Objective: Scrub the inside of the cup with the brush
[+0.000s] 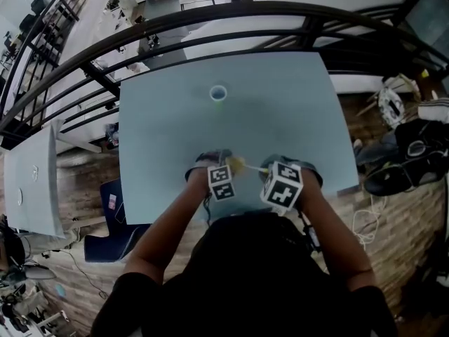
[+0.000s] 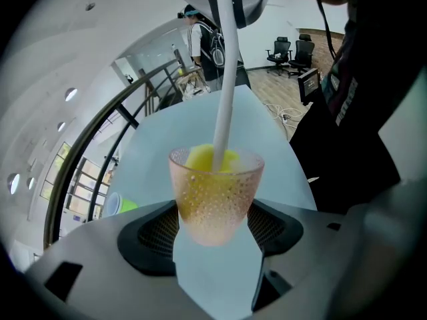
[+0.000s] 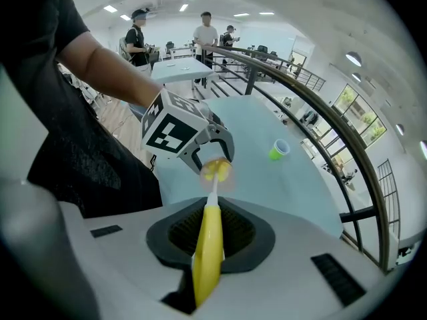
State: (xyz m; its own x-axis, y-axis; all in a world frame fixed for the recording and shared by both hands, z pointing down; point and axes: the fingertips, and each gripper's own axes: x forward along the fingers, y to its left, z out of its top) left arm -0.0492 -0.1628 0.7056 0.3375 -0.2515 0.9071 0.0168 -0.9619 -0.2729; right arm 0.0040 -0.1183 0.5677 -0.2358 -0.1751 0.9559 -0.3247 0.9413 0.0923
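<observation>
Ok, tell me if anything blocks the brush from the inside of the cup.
Nothing visible does. The brush has its head inside the cup, which the left tongs clamp; the right tongs grip its handle. The green cup stands far off on the table.

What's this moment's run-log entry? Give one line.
left gripper: shut on cup | right gripper: shut on brush | brush head: inside cup | green cup: on table
</observation>
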